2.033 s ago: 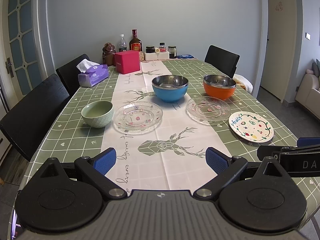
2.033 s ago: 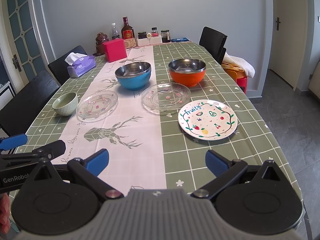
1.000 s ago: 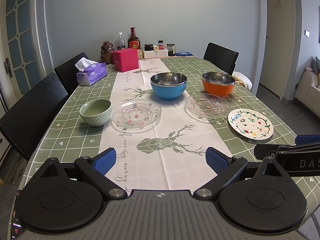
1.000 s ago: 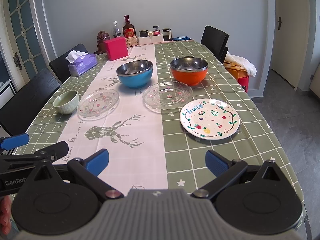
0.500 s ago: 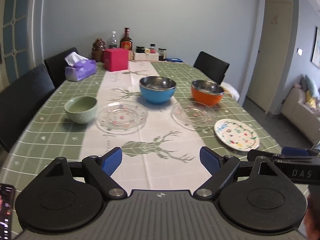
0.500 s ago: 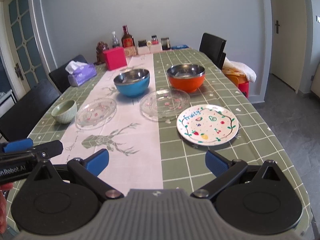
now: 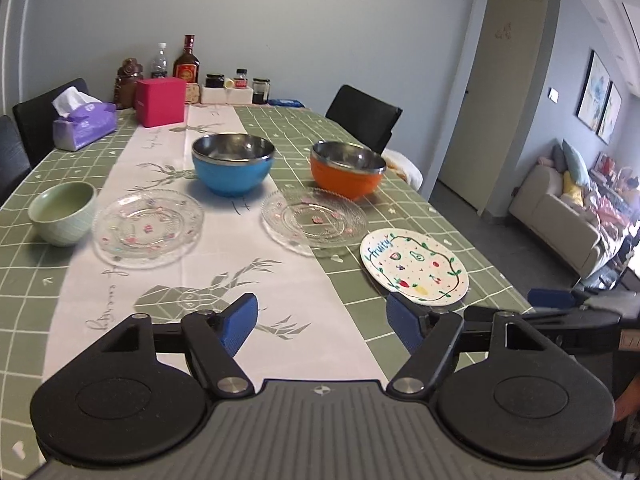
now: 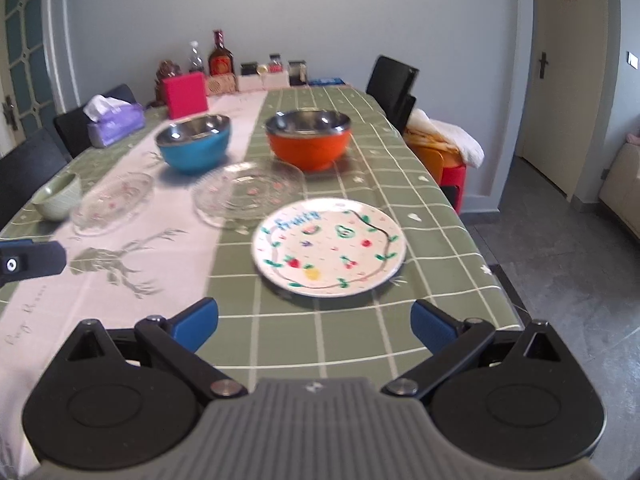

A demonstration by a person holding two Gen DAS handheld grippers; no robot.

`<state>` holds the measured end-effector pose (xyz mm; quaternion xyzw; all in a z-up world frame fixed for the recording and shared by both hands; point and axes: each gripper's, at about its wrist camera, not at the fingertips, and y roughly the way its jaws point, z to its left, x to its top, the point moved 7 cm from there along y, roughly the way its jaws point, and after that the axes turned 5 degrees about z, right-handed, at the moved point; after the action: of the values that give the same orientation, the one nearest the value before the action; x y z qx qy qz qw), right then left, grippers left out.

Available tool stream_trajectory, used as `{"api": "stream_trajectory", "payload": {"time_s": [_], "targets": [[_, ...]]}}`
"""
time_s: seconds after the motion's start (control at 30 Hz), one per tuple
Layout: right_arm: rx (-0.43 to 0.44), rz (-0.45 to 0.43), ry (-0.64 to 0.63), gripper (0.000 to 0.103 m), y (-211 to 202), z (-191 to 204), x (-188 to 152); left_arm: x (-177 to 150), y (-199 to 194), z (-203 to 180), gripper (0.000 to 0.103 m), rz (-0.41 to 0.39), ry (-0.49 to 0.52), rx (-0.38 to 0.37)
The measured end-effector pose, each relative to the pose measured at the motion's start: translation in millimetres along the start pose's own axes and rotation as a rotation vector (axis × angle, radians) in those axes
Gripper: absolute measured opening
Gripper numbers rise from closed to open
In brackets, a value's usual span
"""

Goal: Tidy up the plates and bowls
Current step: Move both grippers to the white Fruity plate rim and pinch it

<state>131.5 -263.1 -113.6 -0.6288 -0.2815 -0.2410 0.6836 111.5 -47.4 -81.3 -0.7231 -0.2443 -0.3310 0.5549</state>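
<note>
On the table stand a blue bowl (image 7: 233,169), an orange bowl (image 7: 346,169) and a small pale green bowl (image 7: 63,213). Two clear glass plates (image 7: 148,229) (image 7: 314,217) lie in front of the bowls. A white plate painted with fruit (image 7: 414,266) lies nearest, on the right. My left gripper (image 7: 322,324) hovers over the table runner with its jaws closing and nothing between them. My right gripper (image 8: 314,322) is open and empty, just short of the fruit plate (image 8: 329,245). The right gripper's finger (image 7: 560,312) shows at the right edge of the left wrist view.
At the far end stand a pink box (image 7: 160,101), a purple tissue box (image 7: 84,126), bottles (image 7: 186,65) and jars. Black chairs (image 7: 366,117) line both sides. A stool with a cloth (image 8: 444,148) stands by the right edge. A sofa (image 7: 560,216) is off to the right.
Both grippers have moved forward and lower toward the dishes, and the fruit plate looks larger. The left view has swung right. The left jaws have narrowed.
</note>
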Motion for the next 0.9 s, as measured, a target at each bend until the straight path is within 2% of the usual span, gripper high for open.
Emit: {"api": "stream_trajectory", "payload": {"time_s": [0.2, 0.33, 0.43, 0.53, 0.6, 0.67, 0.73, 0.8, 0.87, 0.9], "targets": [[0.007, 0.090, -0.006, 0.100, 28.9, -23.9, 18.5, 8.9, 46.7, -8.5, 0.071, 0.116, -0.067, -0.042], [0.009, 0.121, -0.015, 0.100, 44.8, -35.5, 32.7, 18.9, 68.5, -13.5, 0.067, 0.156, -0.087, -0.044], [0.014, 0.113, -0.002, 0.099, 52.6, -45.0, 40.7, 28.6, 81.3, -17.0, 0.067, 0.169, -0.109, -0.056], [-0.018, 0.080, -0.002, 0.099, 59.4, -57.9, 49.5, 35.7, 93.3, -21.9, 0.067, 0.174, -0.124, -0.063], [-0.043, 0.073, -0.001, 0.095, 64.6, -66.4, 53.9, 38.9, 102.2, -26.4, 0.067, 0.179, -0.116, -0.059], [-0.041, 0.096, 0.025, 0.074, 71.0, -75.1, 56.0, 40.3, 110.0, -29.7, 0.067, 0.186, -0.114, -0.060], [-0.016, 0.128, 0.078, 0.069, 78.1, -83.9, 56.6, 41.0, 116.7, -33.2, 0.067, 0.190, -0.110, -0.067], [0.006, 0.157, 0.114, 0.069, 84.0, -88.3, 56.4, 42.1, 124.1, -36.3, 0.067, 0.193, -0.111, -0.067], [0.024, 0.173, 0.130, 0.059, 87.2, -89.2, 55.8, 42.5, 130.4, -37.4, 0.067, 0.199, -0.123, -0.077], [0.033, 0.180, 0.133, 0.058, 88.6, -88.7, 55.6, 42.4, 133.3, -37.1, 0.067, 0.205, -0.135, -0.081]]}}
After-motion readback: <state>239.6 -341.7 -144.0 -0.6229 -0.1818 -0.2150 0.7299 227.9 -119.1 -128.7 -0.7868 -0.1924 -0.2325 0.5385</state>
